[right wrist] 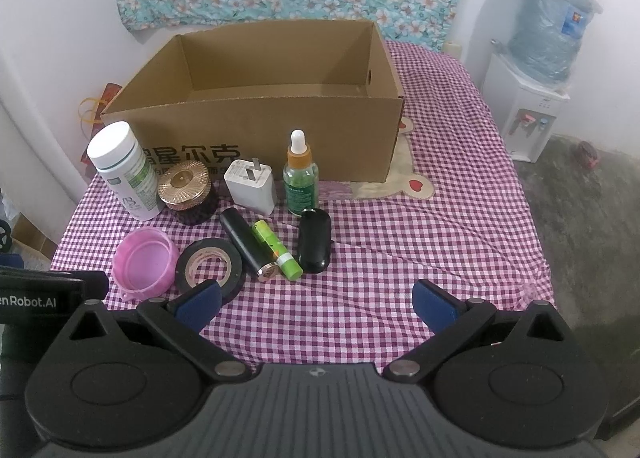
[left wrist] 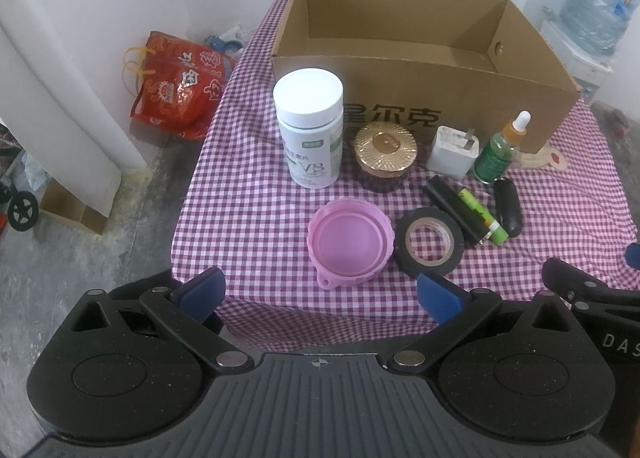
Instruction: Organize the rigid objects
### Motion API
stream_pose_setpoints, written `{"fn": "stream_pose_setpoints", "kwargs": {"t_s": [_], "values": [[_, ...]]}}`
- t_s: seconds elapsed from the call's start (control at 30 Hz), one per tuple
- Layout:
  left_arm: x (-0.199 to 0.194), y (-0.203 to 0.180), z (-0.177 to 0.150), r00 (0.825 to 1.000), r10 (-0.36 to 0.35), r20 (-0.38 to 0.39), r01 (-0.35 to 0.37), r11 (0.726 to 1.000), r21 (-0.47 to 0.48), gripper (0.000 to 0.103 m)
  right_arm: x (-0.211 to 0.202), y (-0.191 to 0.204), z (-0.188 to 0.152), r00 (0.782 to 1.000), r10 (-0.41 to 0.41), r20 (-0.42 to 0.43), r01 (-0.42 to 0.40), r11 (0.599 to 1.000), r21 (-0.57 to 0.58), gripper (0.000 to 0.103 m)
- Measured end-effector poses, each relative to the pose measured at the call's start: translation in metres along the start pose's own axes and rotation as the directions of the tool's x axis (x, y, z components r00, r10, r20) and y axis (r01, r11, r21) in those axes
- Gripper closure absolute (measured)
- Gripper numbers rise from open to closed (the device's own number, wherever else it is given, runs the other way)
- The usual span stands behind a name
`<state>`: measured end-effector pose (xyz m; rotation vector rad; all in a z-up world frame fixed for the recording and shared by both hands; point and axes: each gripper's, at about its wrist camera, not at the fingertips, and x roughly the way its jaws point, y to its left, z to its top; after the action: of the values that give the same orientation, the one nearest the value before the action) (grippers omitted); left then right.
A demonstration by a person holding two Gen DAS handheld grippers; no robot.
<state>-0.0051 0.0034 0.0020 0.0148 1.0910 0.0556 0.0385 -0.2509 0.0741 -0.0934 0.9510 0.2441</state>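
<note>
A: Cardboard, and nothing visible inside it: the box (right wrist: 256,130) sits open-topped at the back of the checked cloth (right wrist: 420,238), with the small items lined up in front, likely staged for loading.

B: Orientation?

A: The black tube (right wrist: 245,244) and green tube (right wrist: 276,249) lie flat, side by side, long axes running diagonally toward the box. The vitamin bottle (left wrist: 310,130) and dropper bottle (right wrist: 301,174) stand upright.

B: Grippers?

A: The left gripper (left wrist: 320,292) and right gripper (right wrist: 316,304) hover at the near edge, fingers spread, holding nothing.
</note>
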Motion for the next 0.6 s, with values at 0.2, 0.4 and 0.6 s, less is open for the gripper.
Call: {"fn": "stream_pose_setpoints", "kwargs": {"t_s": [0.2,0.4,0.6], "values": [[-0.0007,0.0032,0.0001,1.0,0.003,-0.002,-0.003,1.0,-0.002,0.0,-0.0001,0.0015,0.0004,1.0,0.008,-0.003,-0.008,1.0,-0.001,0.0],[0.0008,0.0031,0.0011,1.0,0.008,-0.005,-0.008,1.0,-0.006,0.0,-0.0002,0.0016,0.0,1.0,0.01,-0.002,-0.01,1.0,-0.003,0.0],[0.0014,0.0019,0.0004,1.0,0.02,-0.006,-0.02,1.0,-0.022,0.0,0.0001,0.001,0.0006,1.0,0.011,-0.004,-0.011,1.0,-0.002,0.0]]}}
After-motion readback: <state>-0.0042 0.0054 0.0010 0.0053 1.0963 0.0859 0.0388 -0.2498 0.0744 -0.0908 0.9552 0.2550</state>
